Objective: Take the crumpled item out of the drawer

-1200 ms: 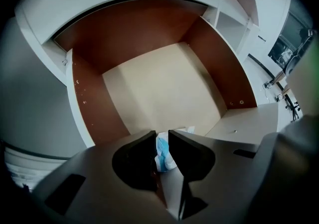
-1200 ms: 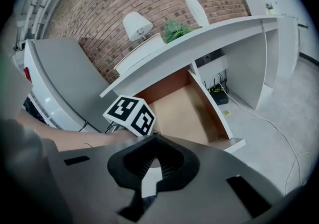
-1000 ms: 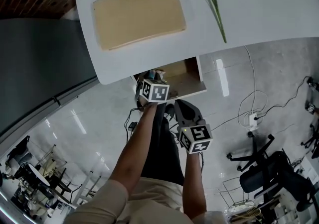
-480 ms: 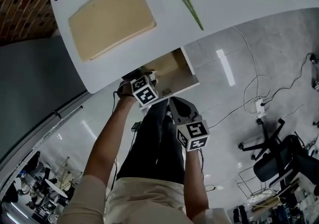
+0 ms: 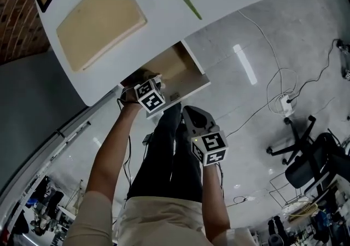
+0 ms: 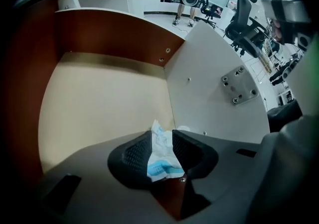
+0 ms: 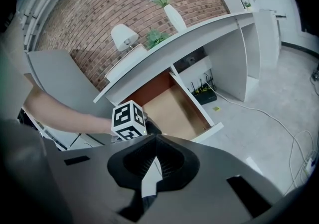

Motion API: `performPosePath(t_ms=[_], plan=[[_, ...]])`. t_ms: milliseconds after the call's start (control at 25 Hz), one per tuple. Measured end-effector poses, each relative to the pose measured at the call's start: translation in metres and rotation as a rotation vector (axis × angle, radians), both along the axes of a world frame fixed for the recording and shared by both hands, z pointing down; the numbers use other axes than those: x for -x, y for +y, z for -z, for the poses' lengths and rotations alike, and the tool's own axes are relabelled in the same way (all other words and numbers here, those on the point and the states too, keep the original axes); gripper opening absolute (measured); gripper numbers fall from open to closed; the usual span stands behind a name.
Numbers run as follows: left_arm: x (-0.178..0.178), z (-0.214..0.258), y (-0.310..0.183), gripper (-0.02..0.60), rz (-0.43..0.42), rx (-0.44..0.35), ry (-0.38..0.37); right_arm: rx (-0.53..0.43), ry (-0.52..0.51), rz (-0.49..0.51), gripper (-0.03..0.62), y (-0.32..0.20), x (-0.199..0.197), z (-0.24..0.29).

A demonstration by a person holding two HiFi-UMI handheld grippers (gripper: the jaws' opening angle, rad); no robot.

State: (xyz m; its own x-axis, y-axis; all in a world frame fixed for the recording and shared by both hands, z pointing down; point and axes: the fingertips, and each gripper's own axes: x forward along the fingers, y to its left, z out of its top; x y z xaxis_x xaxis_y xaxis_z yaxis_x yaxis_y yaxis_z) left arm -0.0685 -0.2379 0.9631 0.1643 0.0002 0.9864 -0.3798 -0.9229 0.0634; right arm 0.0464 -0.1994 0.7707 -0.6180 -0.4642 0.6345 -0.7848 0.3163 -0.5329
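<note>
I'm holding left claw (image 6: 162, 135) in drawer (image 6: 99, 98), jaws spread, just closing, crumpled item (image 6: 160, 157) sitting between; right claw (image 7: 152, 142) hanging pressed together.

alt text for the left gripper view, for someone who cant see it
A crumpled white and blue paper sits in the gap between the left tool's two dark jaws, which have just been closing slightly. Behind it lies the pale floor of an open drawer with reddish-brown walls.
</note>
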Motion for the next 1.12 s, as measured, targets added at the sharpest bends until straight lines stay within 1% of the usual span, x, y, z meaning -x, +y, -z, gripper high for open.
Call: performPosePath(t_ms=[80,240,360,560,840,960,1120], plan=[[-0.004,-0.005,-0.003,0.133,0.015,-0.009,0.0,0.0,0.0,0.005,0.025,0.004,0.0,-0.001],[-0.005,-0.013,-0.01,0.095,0.027,-0.045,-0.014,0.008,0.004,0.003,0.025,0.008,-0.001,-0.007],[-0.002,-0.017,-0.011,0.081,0.048,-0.045,-0.014,0.013,0.007,-0.008,0.025,0.009,-0.003,-0.011],[-0.005,-0.012,-0.009,0.05,0.039,-0.053,-0.006,0.009,0.005,-0.017,0.025,0.006,-0.004,-0.007],[-0.011,0.007,-0.019,0.028,0.086,-0.099,0.046,0.003,0.001,-0.023,0.025,0.009,-0.003,-0.003],[-0.01,0.017,-0.02,0.026,0.131,-0.113,0.071,0.001,0.0,-0.011,0.025,0.012,-0.003,-0.001],[-0.012,0.035,-0.021,0.026,0.195,-0.119,0.111,-0.006,-0.007,-0.022,0.025,0.011,-0.002,0.007]])
